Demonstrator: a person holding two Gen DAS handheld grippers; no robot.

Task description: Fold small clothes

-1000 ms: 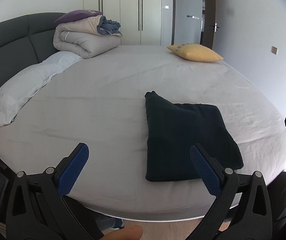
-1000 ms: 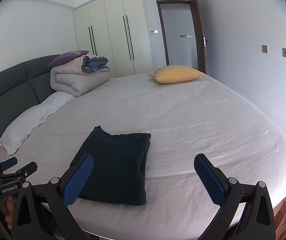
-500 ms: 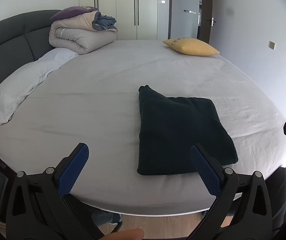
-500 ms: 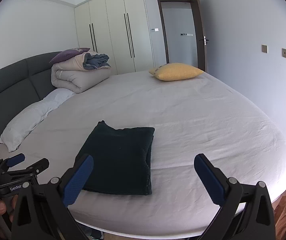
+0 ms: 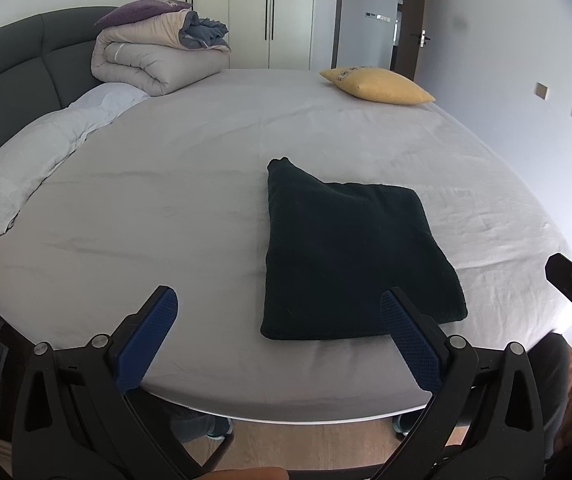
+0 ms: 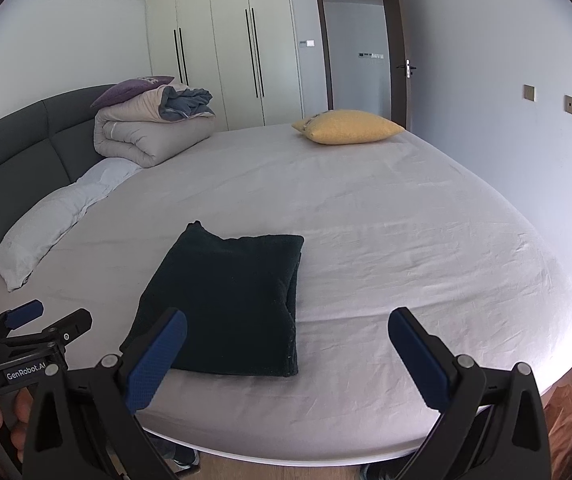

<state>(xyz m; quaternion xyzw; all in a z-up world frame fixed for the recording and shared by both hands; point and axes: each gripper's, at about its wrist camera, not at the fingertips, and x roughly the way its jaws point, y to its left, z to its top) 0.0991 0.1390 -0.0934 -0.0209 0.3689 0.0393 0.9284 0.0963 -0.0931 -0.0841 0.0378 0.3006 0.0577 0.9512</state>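
Note:
A dark green garment (image 5: 350,252) lies folded into a thick rectangle on the grey bed sheet (image 5: 165,200), near the front edge. In the right wrist view the same folded garment (image 6: 233,296) sits left of centre. My left gripper (image 5: 277,320) is open and empty, held off the bed's front edge, short of the garment. My right gripper (image 6: 286,344) is also open and empty, back from the edge beside the garment's near right corner. The left gripper (image 6: 45,320) shows at the left edge of the right wrist view, a hand under it.
A rolled duvet with a purple cushion (image 5: 153,56) and a white pillow (image 5: 33,160) lie by the dark headboard (image 5: 13,64). A yellow cushion (image 5: 378,84) rests at the far side. Wardrobes (image 6: 225,48) and a door (image 6: 398,52) stand behind. Wooden floor (image 5: 306,444) shows below the bed edge.
Both grippers have drawn back and slightly up from the bed, still open. The folded garment has not moved.

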